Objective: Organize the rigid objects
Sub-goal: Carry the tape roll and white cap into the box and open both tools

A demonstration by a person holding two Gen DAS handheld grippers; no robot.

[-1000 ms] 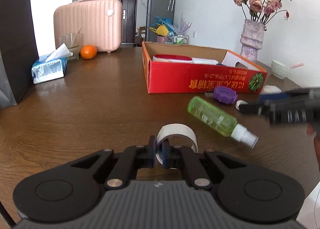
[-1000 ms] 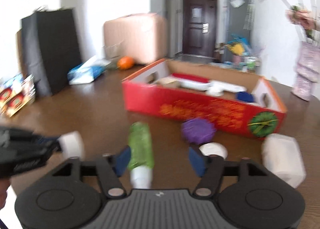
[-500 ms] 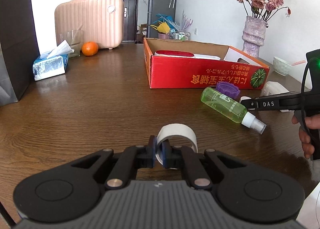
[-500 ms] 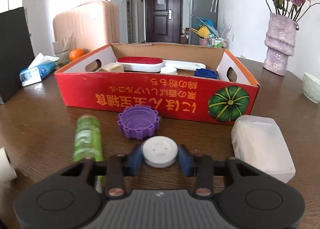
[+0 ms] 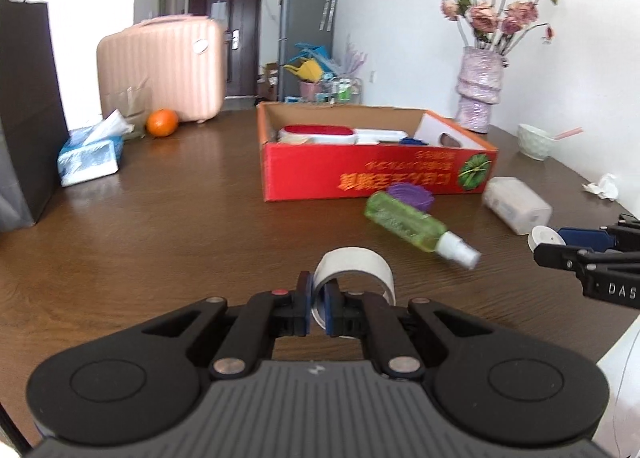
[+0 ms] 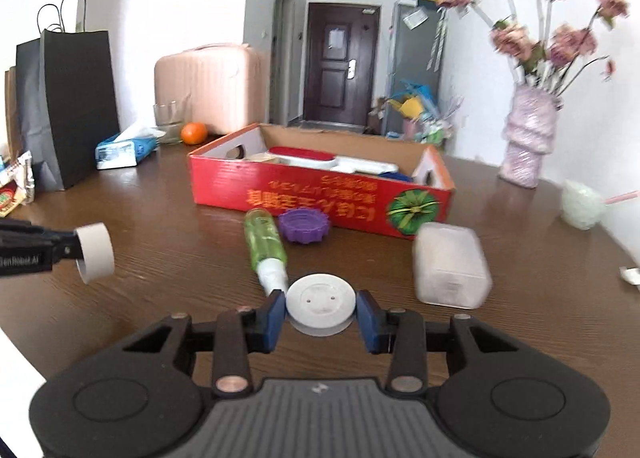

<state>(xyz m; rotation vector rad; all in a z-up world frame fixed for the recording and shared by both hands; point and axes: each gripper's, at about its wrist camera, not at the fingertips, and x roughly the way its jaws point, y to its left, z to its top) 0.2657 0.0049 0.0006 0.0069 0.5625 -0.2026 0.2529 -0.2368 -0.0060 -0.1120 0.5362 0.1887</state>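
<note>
We are clamping the white tape roll (image 5: pixel 354 270) in our left gripper (image 5: pixel 318 308) and pinching the white round disc (image 6: pixel 321 305) in our right gripper (image 6: pixel 321 318), both in front of the red cardboard box (image 5: pixel 376 173) (already holding several items). The green spray bottle (image 6: pixel 265 244), purple lid (image 6: pixel 304 225) and white plastic container (image 6: pixel 450 264) are lying just before the box on the wooden table (image 5: pixel 160 238).
</note>
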